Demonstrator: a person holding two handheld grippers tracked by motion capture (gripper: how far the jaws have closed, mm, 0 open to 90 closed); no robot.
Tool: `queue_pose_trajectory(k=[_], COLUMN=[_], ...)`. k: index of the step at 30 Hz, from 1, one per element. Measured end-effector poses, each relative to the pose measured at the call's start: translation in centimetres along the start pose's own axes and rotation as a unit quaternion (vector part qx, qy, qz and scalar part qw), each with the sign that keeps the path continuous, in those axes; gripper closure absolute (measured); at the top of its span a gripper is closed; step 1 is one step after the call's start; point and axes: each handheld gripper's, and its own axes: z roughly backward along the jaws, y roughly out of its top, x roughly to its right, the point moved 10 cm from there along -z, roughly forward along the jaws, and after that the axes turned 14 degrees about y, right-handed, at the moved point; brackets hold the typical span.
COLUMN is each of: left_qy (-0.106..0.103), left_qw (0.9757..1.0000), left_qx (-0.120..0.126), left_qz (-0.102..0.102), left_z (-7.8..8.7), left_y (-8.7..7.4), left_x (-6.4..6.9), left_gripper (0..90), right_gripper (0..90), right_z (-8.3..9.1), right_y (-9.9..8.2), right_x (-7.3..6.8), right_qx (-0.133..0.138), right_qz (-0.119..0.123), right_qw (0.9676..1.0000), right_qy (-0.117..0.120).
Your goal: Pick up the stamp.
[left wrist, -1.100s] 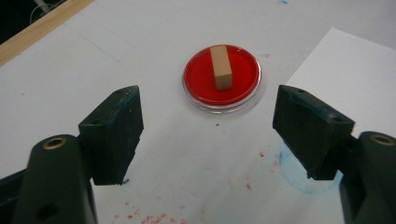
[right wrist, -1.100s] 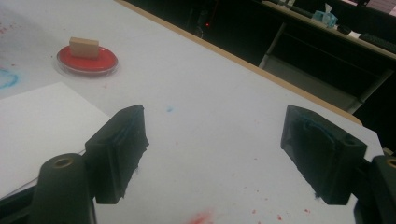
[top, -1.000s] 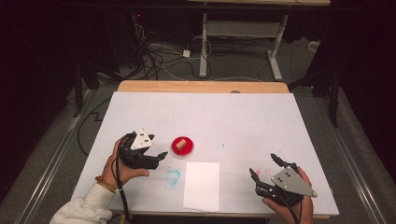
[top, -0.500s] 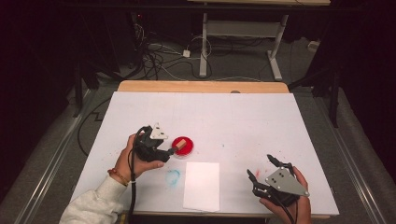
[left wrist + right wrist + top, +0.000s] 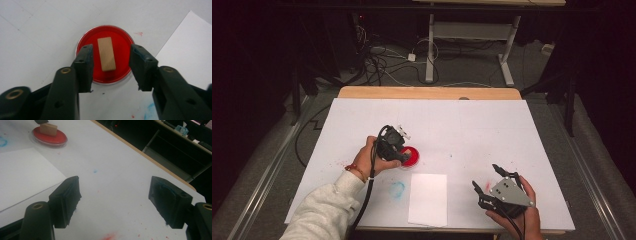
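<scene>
In the high view the left tool [image 5: 399, 150] hides half the red dish [image 5: 413, 156]; the wooden block is hidden there

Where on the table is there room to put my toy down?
The far half of the table, beyond the red dish, is bare. Also the stretch between the white paper and the right gripper. It's crowded around the dish, where the left gripper hovers.

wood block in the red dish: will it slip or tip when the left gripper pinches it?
The wooden block looks rigid and light, so it should hold shape in a pinch. It lies flat in the red dish, so tipping seems unlikely. The left gripper jaws, just closing, straddle its long flat sides without touching yet; wet red ink might make it slippery.
</scene>
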Motion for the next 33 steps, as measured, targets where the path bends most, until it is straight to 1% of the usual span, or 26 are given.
queue_pose_trajectory(k=[4, 7, 8, 9, 10, 12, 13, 17, 19, 20, 23, 27, 29, 31, 33], left_qy=[-0.001, 0.000, 0.003, 0.003, 0.003, 0.004, 0.003, 0.004, 0.004, 0.004, 0.005, 0.011, 0.011, 0.008, 0.011], left_qw=[0.9999, 0.9999, 0.9999, 0.9999, 0.9998, 0.9997, 0.9996, 0.9996, 0.9996, 0.9996, 0.9995, 0.9990, 0.9990, 0.9993, 0.9996], left_qx=[-0.014, -0.015, -0.014, -0.014, -0.019, -0.021, -0.024, -0.024, -0.023, -0.023, -0.023, -0.025, -0.024, -0.018, -0.008], left_qz=[0.002, 0.003, 0.003, 0.001, -0.005, -0.007, -0.010, -0.012, -0.019, -0.019, -0.023, -0.034, -0.035, -0.032, -0.027], left_z=[-0.8, -0.9, -1.0, -1.0, -1.2, -1.3, -1.5, -1.7, -1.7, -1.7, -1.6, -1.6, -1.6, -1.5, -1.2], left_y=[-0.1, 0.0, 0.0, 0.0, 0.0, 0.0, 0.0, 0.1, 0.1, 0.1, 0.1, 0.2, 0.2, 0.2, 0.2], left_x=[-0.1, -0.2, -0.3, -0.3, -0.3, -0.3, -0.2, -0.2, -0.1, -0.1, 0.0, 0.0, 0.0, 0.0, -0.2], left_gripper=[62.4, 64.9, 64.9, 65.6, 65.8, 66.4, 68.0, 71.1, 72.9, 73.3, 73.5, 73.6, 73.6, 73.6, 73.6], right_gripper=[26.0, 26.1, 26.1, 26.1, 26.2, 26.3, 26.4, 26.5, 26.7, 26.7, 26.8, 26.8, 26.8, 26.8, 26.7], right_z=[0.0, 0.2, 0.2, 0.2, 0.2, 0.2, 0.3, 0.3, 0.3, 0.3, 0.3, 0.3, 0.3, 0.3, 0.1], right_y=[0.0, 0.0, 0.0, -0.1, -0.1, -0.2, -0.2, -0.2, -0.2, -0.3, -0.3, -0.2, -0.1, -0.1, -0.1], right_x=[0.0, 0.0, 0.0, 0.1, 0.1, 0.1, 0.1, 0.1, 0.1, 0.1, 0.1, 0.1, 0.2, 0.2, 0.3], right_qx=[-0.004, -0.002, -0.002, -0.003, -0.004, -0.006, -0.006, -0.008, -0.009, -0.010, -0.011, -0.009, -0.007, -0.006, -0.007], right_qz=[0.007, 0.007, 0.007, 0.007, 0.007, 0.007, 0.008, 0.009, 0.010, 0.011, 0.011, 0.008, 0.010, 0.008, 0.007], right_qw=[1.0000, 0.9999, 0.9999, 0.9999, 0.9999, 0.9999, 0.9999, 0.9999, 0.9998, 0.9998, 0.9998, 0.9998, 0.9998, 0.9998, 0.9999], right_qy=[-0.004, -0.008, -0.008, -0.009, -0.010, -0.010, -0.010, -0.011, -0.012, -0.013, -0.013, -0.014, -0.015, -0.015, -0.014])
